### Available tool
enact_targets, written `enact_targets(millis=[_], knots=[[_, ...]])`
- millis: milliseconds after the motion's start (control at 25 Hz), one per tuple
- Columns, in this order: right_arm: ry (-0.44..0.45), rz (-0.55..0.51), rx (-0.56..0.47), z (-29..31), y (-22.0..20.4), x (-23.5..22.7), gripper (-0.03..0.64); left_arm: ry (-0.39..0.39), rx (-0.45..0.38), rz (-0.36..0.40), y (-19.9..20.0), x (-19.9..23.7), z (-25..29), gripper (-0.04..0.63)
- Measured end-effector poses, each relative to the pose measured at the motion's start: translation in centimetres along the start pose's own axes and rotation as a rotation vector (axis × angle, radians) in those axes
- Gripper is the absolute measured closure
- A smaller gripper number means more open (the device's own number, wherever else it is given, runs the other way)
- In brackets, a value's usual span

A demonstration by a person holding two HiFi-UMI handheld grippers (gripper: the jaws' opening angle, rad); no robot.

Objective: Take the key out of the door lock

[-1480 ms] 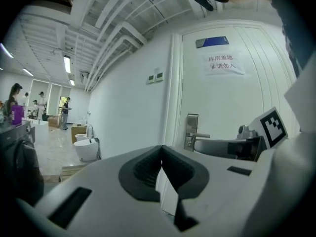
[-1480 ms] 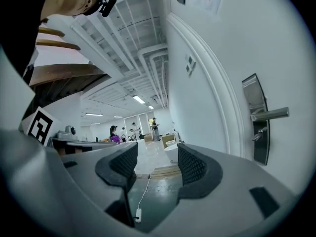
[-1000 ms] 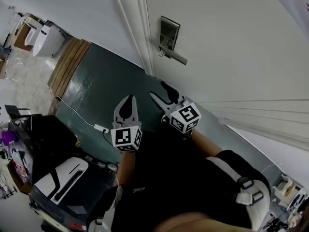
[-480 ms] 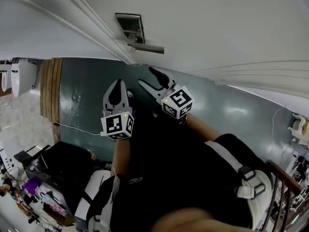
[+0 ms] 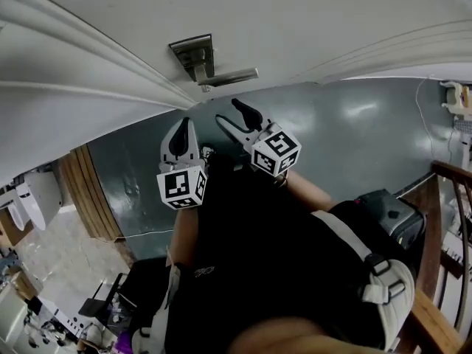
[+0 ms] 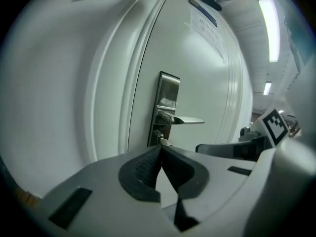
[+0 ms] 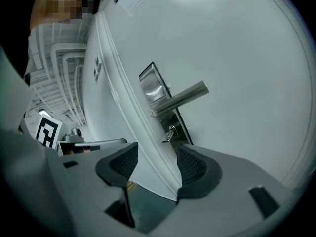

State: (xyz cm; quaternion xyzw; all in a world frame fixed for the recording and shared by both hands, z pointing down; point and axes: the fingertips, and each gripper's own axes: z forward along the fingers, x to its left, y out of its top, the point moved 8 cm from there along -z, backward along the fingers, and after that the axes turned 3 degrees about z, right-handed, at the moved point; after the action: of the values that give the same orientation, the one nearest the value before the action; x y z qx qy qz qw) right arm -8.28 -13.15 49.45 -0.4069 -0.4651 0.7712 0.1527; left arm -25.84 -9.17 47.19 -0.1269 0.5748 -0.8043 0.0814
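A small silver key (image 6: 163,142) sticks out of the steel lock plate (image 6: 166,107) just under the lever handle (image 6: 185,120) of a white door. In the right gripper view the key (image 7: 170,132) hangs below the handle (image 7: 183,97). My left gripper (image 6: 160,148) is shut and empty, its tips a short way in front of the key. My right gripper (image 7: 157,157) is open and empty, with the key just beyond its gap. The head view has both grippers, left (image 5: 184,124) and right (image 5: 231,116), below the lock plate (image 5: 193,52), not touching it.
The white door frame (image 5: 88,57) runs left of the lock. Dark green floor (image 5: 346,139) lies below. A wooden stair rail (image 5: 435,220) stands at the right, with a black bag (image 5: 387,212) beside it. A paper notice (image 6: 202,11) is high on the door.
The head view has swung round, so the lock now sits at the upper middle instead of the upper right. Both grippers have kept their states and stay just short of the lock.
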Motion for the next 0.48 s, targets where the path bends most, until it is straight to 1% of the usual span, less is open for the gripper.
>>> enact_targets(millis=[120, 240, 400, 480], knots=[[-0.052, 0.114, -0.058, 0.2, -0.7, 1.1, 0.368, -0.076, -0.005, 0.022, 0.4, 1.4, 0.4, 0.572], [-0.086, 0.242, -0.126, 0.6, -1.5, 1.6, 0.374, -0.130, 0.001, 0.033, 0.5, 2.4, 0.8, 0.572], [-0.109, 0.288, -0.192, 1.9, -1.7, 1.7, 0.380, -0.184, 0.030, 0.049, 0.1, 3.0, 1.6, 0.572], [-0.107, 0.337, -0.210, 2.6, -1.6, 1.5, 0.380, -0.194, 0.042, 0.070, 0.0, 3.1, 1.9, 0.572]])
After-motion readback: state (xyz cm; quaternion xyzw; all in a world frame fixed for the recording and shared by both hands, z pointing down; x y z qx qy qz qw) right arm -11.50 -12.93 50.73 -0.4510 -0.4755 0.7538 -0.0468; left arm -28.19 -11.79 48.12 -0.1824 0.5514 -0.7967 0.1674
